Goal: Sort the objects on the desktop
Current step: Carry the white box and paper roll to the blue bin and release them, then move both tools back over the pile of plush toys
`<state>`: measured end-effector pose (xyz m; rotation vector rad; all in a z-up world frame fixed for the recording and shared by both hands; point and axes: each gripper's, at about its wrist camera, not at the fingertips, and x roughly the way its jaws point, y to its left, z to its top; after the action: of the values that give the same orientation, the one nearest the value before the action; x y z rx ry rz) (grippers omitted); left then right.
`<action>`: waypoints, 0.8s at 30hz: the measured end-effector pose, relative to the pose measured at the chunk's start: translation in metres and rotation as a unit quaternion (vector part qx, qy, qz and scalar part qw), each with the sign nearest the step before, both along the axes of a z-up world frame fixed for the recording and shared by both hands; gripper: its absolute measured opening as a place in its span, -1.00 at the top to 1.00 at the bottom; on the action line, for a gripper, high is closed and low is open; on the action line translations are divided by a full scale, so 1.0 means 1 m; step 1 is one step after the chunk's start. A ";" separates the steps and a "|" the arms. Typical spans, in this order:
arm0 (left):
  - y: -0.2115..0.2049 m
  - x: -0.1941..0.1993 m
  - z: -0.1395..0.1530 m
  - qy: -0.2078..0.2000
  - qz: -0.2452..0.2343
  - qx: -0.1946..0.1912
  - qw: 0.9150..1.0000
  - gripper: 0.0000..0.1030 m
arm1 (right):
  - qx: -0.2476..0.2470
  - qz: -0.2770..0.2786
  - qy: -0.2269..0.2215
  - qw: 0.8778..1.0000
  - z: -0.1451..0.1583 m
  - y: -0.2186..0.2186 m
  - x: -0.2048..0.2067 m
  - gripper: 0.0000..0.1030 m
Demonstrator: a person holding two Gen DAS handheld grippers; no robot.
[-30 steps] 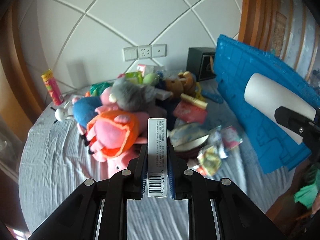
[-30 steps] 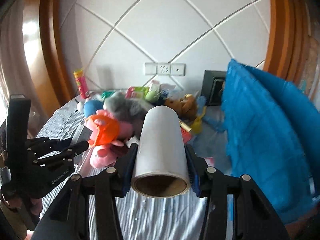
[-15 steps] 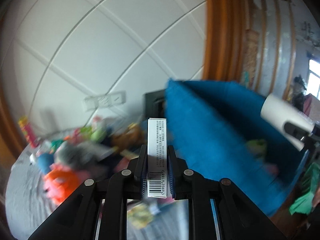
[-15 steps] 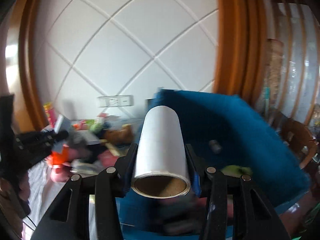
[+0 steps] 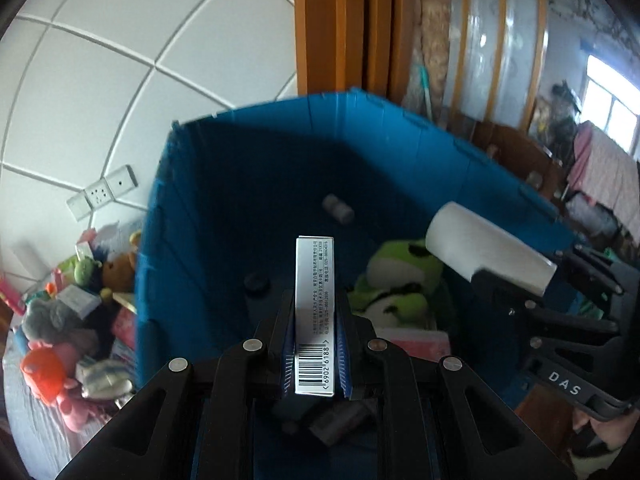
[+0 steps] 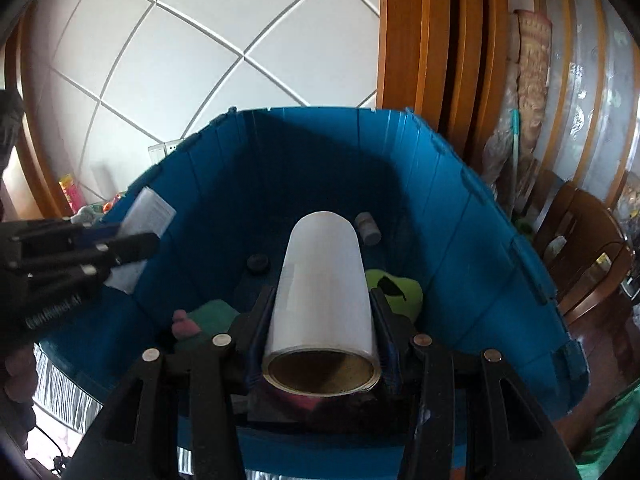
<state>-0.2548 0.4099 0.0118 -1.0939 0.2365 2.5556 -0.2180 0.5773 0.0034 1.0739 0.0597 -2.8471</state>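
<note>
Now two tongs (image 5: 314, 344) (image 6: 320, 344) (left, right) each clench one item: box (image 5: 314, 308), roll (image 6: 322, 292), above one bin (image 6: 472, 216).

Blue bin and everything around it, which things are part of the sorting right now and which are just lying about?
In the job:
- left gripper holding small box
- right gripper holding white roll
- blue bin

Lying about:
- green frog toy already in bin
- stuffed toys on table
- wall sockets
</note>
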 end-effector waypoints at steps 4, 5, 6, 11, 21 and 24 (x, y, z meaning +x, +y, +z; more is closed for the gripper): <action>0.008 0.001 -0.004 0.000 0.009 -0.009 1.000 0.40 | -0.006 0.000 -0.003 1.000 -0.006 0.012 -0.003 0.11; 0.010 0.001 -0.004 0.003 0.013 -0.011 1.000 0.11 | -0.009 -0.002 -0.004 1.000 -0.007 0.015 -0.004 0.11; 0.010 0.001 -0.005 0.007 0.016 -0.012 1.000 -0.03 | -0.011 -0.003 -0.004 1.000 -0.008 0.018 -0.005 0.11; 0.009 -0.001 -0.008 0.011 0.029 -0.015 0.999 -0.21 | -0.015 -0.012 -0.007 1.000 -0.013 0.028 -0.011 0.11; 0.002 0.004 -0.007 0.021 0.044 -0.007 0.999 -0.58 | -0.010 -0.035 0.021 0.999 -0.002 0.037 -0.008 -0.77; -0.001 0.009 -0.002 0.033 0.045 -0.006 0.998 -0.59 | -0.013 -0.037 0.026 0.999 0.000 0.036 -0.007 -1.00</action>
<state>-0.2458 0.4088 0.0098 -1.0477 0.2252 2.6758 -0.2249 0.6132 0.0038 1.0194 -0.0134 -2.9332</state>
